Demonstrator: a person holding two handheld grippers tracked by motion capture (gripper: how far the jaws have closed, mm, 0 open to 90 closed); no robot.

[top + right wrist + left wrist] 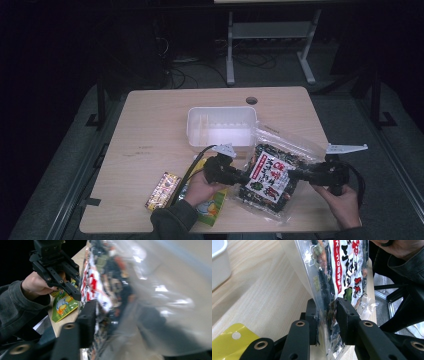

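Observation:
A clear snack bag (267, 177) with dark contents and a red and white label hangs just above the table's front, held from both sides. My left gripper (246, 177) comes in from the left and is shut on the bag's edge (342, 272); both pads pinch the film at the gripper (327, 312). My right gripper (294, 175) reaches in from the right. In the right gripper view the bag (155, 302) sits close and blurred between the jaws of my right gripper (110, 315). One jaw lies against its printed face, the other is hidden behind it. The left gripper (75, 292) shows beyond.
A white plastic container (220, 109) stands behind the bag at mid table. A yellow and green packet (212, 207) lies under the left hand, and a small red and yellow packet (162, 190) lies left of it. The wooden table (150, 130) has a cable hole (251, 100) at the back.

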